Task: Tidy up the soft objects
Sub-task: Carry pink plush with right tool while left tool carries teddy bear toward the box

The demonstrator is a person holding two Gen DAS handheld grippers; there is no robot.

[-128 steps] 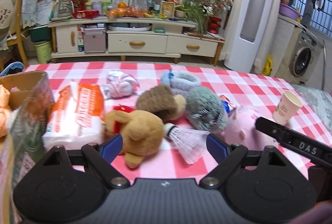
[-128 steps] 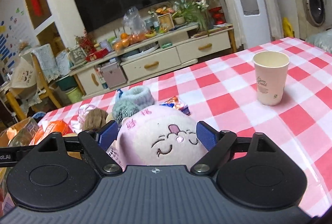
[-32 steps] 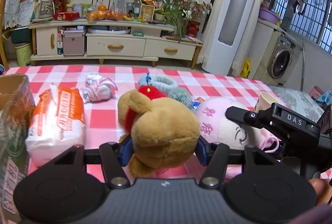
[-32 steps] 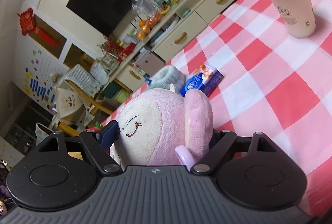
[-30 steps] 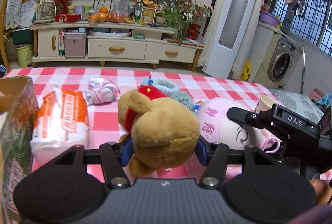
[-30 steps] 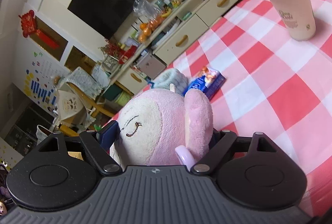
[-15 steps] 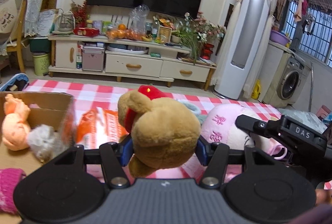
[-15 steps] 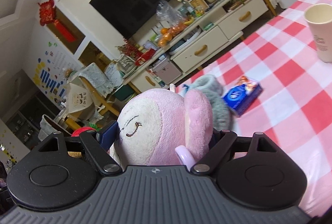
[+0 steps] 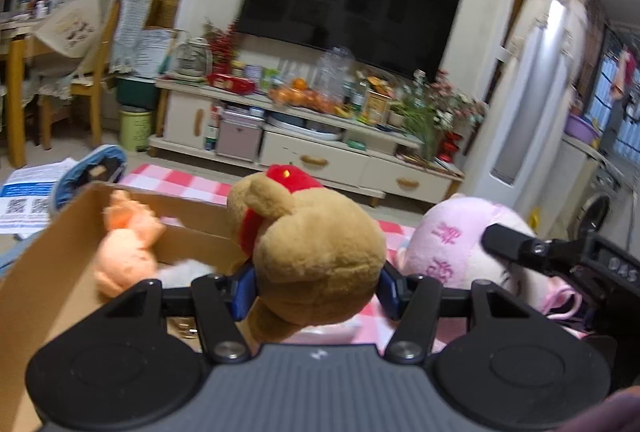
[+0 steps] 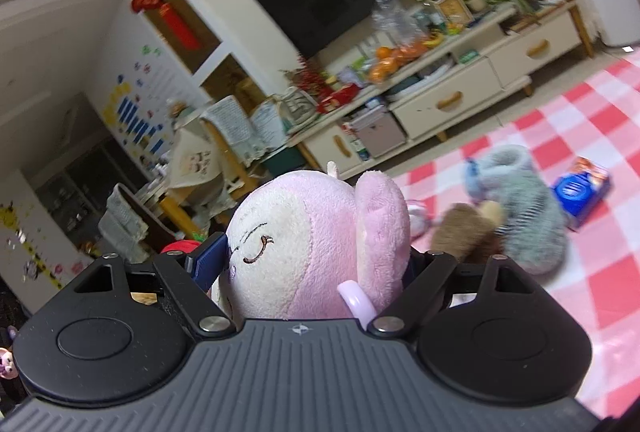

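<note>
Left wrist view: the left gripper [image 9: 316, 286] clamps a brown bear [image 9: 316, 252], head pointing far-left, beside a cardboard box [image 9: 56, 264] at near left. Right wrist view: the right gripper [image 10: 316, 264] clamps a pink plush [image 10: 316, 244], face turned left, above the checked tablecloth [image 10: 600, 136]; a TV cabinet [image 10: 460, 88] stands far.

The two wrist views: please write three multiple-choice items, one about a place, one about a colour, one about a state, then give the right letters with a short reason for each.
1. Where is the orange plush toy?
A. inside the cardboard box
B. on the TV cabinet
C. on the floor

2. What colour is the plush toy in the right gripper?
A. green
B. pink and cream
C. black

3. What is the state of the left gripper?
A. open and empty
B. out of view
C. shut on the brown teddy bear

Answers: 1 A, it lies between the box walls. 2 B, the pink plush toy has a cream face. 3 C, both blue pads press into the bear's sides.
</note>
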